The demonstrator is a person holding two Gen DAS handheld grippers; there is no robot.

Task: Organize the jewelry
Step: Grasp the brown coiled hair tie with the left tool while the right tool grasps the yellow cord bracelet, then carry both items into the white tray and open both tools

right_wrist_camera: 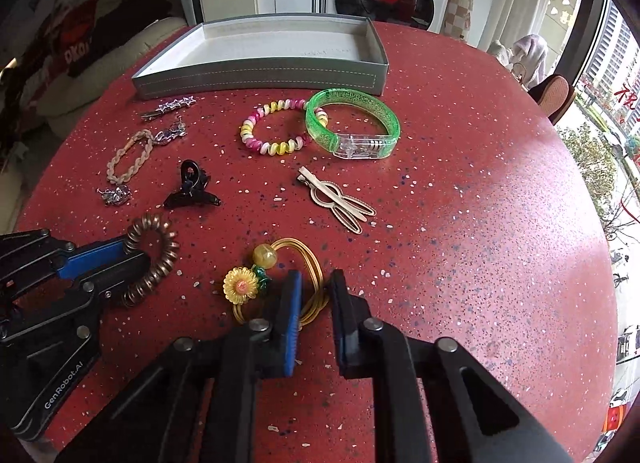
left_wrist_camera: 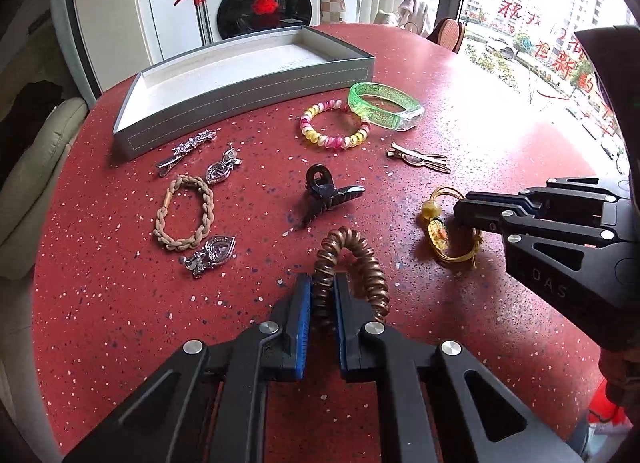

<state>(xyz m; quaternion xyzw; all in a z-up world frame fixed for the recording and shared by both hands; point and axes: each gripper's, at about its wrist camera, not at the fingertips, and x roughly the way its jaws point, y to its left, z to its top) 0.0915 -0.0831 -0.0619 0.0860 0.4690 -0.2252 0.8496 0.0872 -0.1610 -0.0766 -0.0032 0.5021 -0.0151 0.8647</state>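
Gripping the bronze coil tie (left_wrist_camera: 352, 263), left claw (left_wrist_camera: 322, 295) is clamped; right claw (right_wrist_camera: 314, 295) pinches the yellow sunflower tie (right_wrist_camera: 280, 275) (tray (right_wrist_camera: 260, 79) at 12 o'clock) on the surface (right_wrist_camera: 460, 223)

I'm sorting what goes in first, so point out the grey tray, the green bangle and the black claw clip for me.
grey tray (right_wrist_camera: 260, 81): right wrist view, on its front wall.
green bangle (right_wrist_camera: 390, 119): right wrist view, on the right curve of its green band.
black claw clip (left_wrist_camera: 320, 191): left wrist view, on its hinge body.
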